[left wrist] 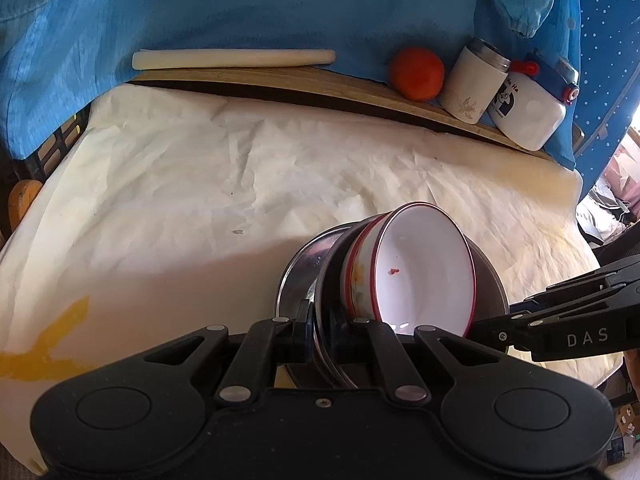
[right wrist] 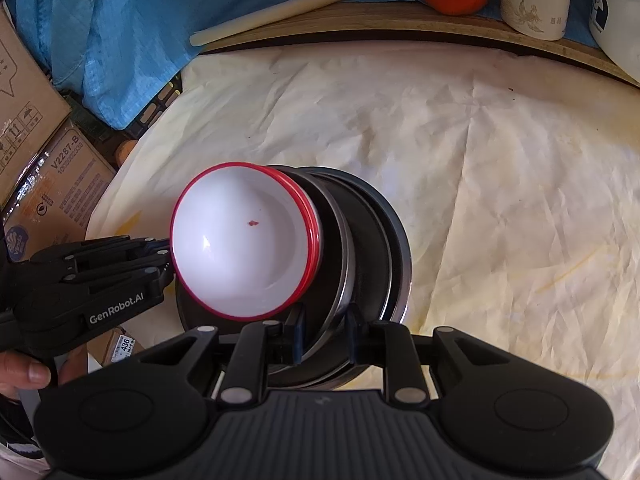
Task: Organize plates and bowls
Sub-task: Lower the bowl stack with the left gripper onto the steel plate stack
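Your table wears a creased white sheet. Behind the sheet runs a wooden ledge: on it lie a pale rod, an orange fruit, a white canister and a white jug.

The bowl looked glossy and smooth, the plates shiny metal, the table's cloth matt and creased.
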Action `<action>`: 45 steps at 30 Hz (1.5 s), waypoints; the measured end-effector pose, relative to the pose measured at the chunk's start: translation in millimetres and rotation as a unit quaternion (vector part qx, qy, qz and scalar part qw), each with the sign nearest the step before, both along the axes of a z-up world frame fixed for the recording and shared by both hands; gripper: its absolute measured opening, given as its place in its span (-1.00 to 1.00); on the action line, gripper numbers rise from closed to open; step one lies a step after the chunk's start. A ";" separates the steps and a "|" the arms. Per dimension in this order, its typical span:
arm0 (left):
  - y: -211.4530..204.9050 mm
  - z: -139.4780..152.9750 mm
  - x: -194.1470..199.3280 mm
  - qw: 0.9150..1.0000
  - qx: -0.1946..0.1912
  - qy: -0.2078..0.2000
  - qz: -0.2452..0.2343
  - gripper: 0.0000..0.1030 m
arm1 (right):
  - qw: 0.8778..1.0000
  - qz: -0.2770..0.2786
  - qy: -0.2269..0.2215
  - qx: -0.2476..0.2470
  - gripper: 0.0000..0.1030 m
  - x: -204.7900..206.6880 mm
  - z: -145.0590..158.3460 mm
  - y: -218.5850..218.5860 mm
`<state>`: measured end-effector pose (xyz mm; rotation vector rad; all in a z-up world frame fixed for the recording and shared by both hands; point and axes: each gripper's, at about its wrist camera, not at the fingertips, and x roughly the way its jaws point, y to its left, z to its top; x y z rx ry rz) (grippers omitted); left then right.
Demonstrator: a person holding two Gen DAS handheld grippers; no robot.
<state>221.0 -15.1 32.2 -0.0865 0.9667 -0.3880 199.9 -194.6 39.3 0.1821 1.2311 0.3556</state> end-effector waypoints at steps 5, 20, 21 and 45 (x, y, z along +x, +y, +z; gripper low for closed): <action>-0.9 -1.2 1.6 1.000 0.001 0.002 0.002 -0.89 | 1.000 -0.001 0.001 0.002 -0.55 0.9 -0.7 -0.2; -1.7 -4.1 4.4 1.000 0.001 0.009 0.003 -0.89 | 1.000 -0.001 0.008 0.008 -0.55 4.1 -2.5 -2.0; -1.6 -4.3 4.7 1.000 0.001 0.009 0.003 -0.89 | 1.000 -0.001 0.008 0.009 -0.55 4.2 -2.4 -2.1; -0.2 -5.5 6.2 1.000 -0.006 0.008 0.008 -0.89 | 1.000 -0.010 0.006 0.015 -0.54 4.2 -3.1 -2.9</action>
